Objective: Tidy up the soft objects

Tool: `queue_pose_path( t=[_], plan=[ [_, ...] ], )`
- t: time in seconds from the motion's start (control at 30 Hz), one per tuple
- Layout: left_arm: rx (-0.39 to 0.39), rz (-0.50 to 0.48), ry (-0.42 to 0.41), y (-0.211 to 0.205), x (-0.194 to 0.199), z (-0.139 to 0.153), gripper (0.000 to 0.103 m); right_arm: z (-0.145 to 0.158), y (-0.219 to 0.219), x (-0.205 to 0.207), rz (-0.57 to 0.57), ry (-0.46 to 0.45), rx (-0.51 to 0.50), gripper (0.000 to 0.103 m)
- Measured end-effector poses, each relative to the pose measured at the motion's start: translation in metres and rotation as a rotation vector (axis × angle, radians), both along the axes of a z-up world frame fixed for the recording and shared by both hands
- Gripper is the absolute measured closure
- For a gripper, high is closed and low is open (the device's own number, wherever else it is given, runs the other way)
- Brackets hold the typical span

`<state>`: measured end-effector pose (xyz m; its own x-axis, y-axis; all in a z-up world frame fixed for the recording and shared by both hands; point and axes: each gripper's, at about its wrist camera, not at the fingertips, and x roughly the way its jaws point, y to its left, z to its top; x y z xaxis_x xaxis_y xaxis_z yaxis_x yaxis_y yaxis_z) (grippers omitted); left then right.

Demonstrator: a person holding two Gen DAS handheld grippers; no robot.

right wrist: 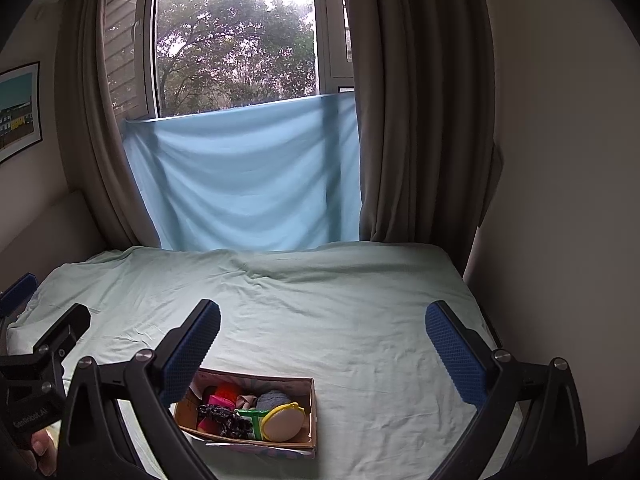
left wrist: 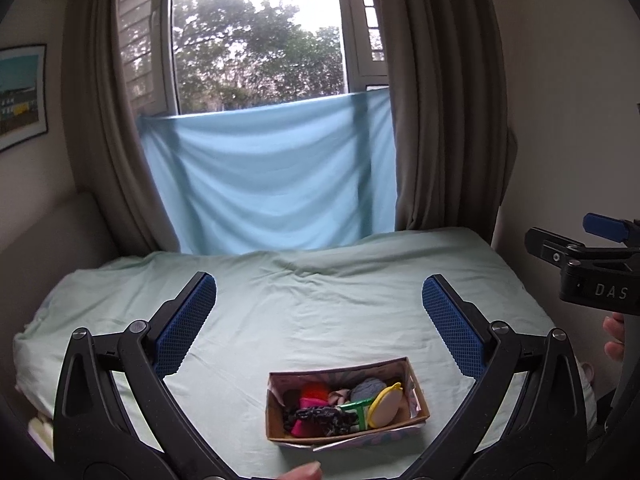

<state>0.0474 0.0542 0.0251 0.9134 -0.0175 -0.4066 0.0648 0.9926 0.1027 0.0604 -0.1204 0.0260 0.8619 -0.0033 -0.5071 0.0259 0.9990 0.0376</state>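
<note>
A cardboard box (left wrist: 347, 402) stands on the bed (left wrist: 320, 300), close to the near edge and well away from the far edge under the window (left wrist: 256, 32). The box is open on top and full of soft things: a grey ball of wool (left wrist: 368, 389), an orange piece (left wrist: 314, 392), a pink piece (left wrist: 302, 426), a black patterned fabric (left wrist: 316, 416), a green item (left wrist: 356, 410) and a round yellow-rimmed pad (left wrist: 386, 404) that leans at the right end. The left gripper (left wrist: 319, 300) hangs above the bed with its fingers wide apart and nothing between them. The right gripper (right wrist: 322, 326) also has its fingers far apart and empty; in its view the box sits partly behind the left finger. A light blue cloth (left wrist: 268, 176) hangs below the window, between the brown curtains (left wrist: 436, 120).
</note>
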Motion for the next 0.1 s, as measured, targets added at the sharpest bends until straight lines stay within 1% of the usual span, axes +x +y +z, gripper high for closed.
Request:
queue_pose_path(
  t=[0.1],
  plan=[
    [0.013,-0.013,-0.02,-0.005,-0.0025,-0.0016,0.0,-0.003,-0.001,0.003,0.0,0.014,-0.002,0.001]
  ],
)
